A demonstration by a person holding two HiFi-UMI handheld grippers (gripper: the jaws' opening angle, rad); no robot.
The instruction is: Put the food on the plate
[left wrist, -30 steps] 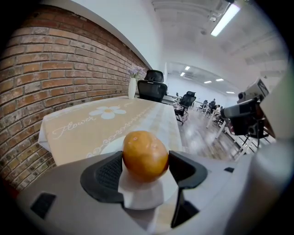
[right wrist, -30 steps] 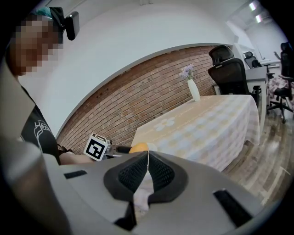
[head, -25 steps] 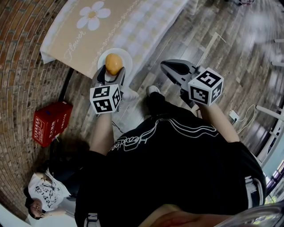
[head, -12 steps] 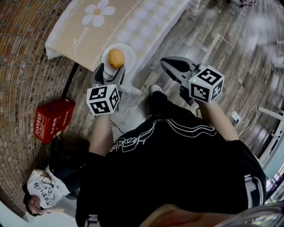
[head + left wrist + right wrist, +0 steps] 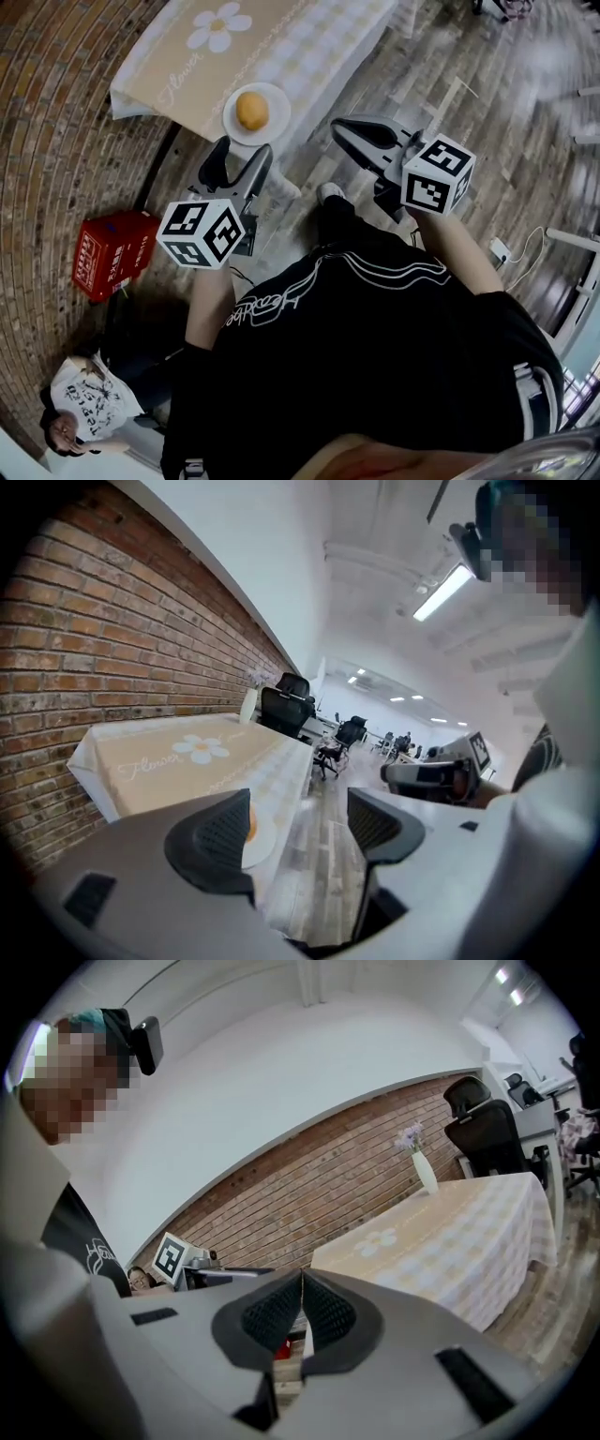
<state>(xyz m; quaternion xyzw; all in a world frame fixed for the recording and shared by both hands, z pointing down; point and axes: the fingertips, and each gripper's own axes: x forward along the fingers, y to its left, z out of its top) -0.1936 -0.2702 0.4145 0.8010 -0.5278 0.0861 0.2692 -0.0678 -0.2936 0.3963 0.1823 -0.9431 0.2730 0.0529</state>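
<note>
An orange round food item (image 5: 250,110) lies on a white plate (image 5: 274,111) near the front edge of a table with a beige daisy cloth (image 5: 281,37). My left gripper (image 5: 236,161) hangs open below the plate, off the table, with nothing between its jaws. In the left gripper view the plate (image 5: 267,824) and a sliver of the food (image 5: 251,823) show past the left jaw, between the open left gripper (image 5: 298,825) fingers. My right gripper (image 5: 352,137) is shut and empty over the floor, right of the table; its pads meet in the right gripper view (image 5: 301,1309).
A red box (image 5: 111,255) sits on the floor by the brick wall (image 5: 66,122). A person (image 5: 84,403) sits at the lower left. A white vase (image 5: 423,1168) stands on the far end of the table (image 5: 450,1232). Office chairs (image 5: 281,705) stand beyond it.
My left gripper has let go of the food on the plate, opened, and drawn back and down off the table. The right gripper has hardly moved.
</note>
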